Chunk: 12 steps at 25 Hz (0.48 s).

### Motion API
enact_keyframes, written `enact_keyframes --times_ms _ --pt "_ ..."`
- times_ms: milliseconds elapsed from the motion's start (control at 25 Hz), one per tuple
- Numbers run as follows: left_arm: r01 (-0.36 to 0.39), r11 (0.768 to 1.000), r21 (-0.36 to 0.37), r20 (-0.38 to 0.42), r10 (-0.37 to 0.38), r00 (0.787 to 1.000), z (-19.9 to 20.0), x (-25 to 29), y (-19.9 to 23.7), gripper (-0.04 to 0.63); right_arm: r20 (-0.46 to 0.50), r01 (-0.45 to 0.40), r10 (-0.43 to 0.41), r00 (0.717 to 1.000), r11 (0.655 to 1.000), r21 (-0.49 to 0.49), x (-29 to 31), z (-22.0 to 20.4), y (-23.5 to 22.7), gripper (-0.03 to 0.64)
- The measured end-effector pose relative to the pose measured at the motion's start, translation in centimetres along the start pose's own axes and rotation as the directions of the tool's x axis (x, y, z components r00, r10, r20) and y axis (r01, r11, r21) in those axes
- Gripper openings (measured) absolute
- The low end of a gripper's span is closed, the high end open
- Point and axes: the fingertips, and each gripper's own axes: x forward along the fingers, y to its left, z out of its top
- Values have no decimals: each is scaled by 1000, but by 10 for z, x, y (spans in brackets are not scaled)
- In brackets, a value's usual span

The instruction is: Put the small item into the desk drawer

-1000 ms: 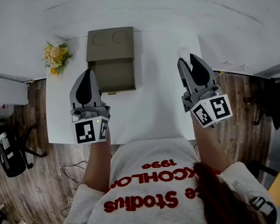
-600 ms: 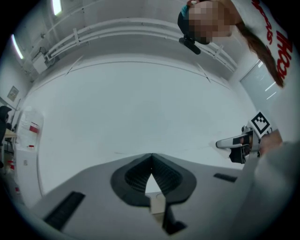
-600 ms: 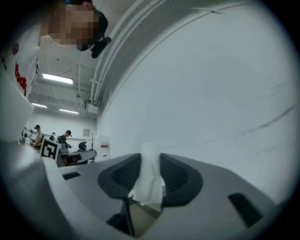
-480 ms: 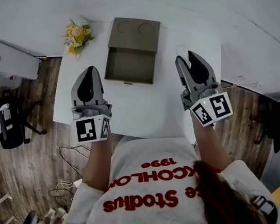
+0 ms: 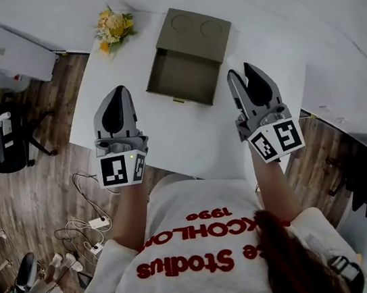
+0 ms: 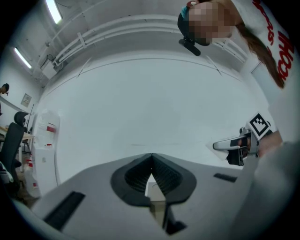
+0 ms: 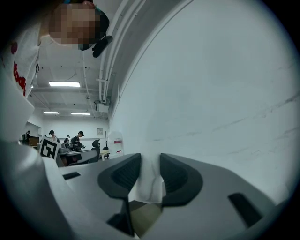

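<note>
Red print on the grey sweatshirt point(image 5: 198, 242) reads upside down from the head view: "1996" is clear, the larger words below it are only partly legible. Each gripper's marker cube carries black-and-white square codes, no text. A white cabinet point(image 6: 47, 136) off to the side has a red label, too small to read. The right gripper point(image 5: 240, 71) has its jaws clamped on the small item point(image 7: 147, 185), a white crumpled piece pinched between the dark ribbed pads point(image 7: 180, 176) and hanging a little below them. The left gripper point(image 5: 118, 90) has its jaw tips pressed together with nothing between them. Both grippers are held level over the white table point(image 5: 169, 144), well apart from each other. The olive desk drawer point(image 5: 183, 77) is pulled open out of its box, which has two round recesses on top; it sits ahead and between the two grippers, nearer the right one. The item is above the table, not over the drawer. A flower bunch point(image 5: 114, 26) lies at the table's far left corner.
</note>
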Motion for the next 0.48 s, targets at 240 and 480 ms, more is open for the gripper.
enact_keyframes --times_ms 240,480 --pt "-27 999 -27 -29 26 999 -20 4 6 8 -85 -25 27 996 999 20 15 -34 -1 132" --pt "-52 997 -51 -81 47 996 -46 6 12 8 -194 -53 64 979 997 60 37 -80 -1 133"
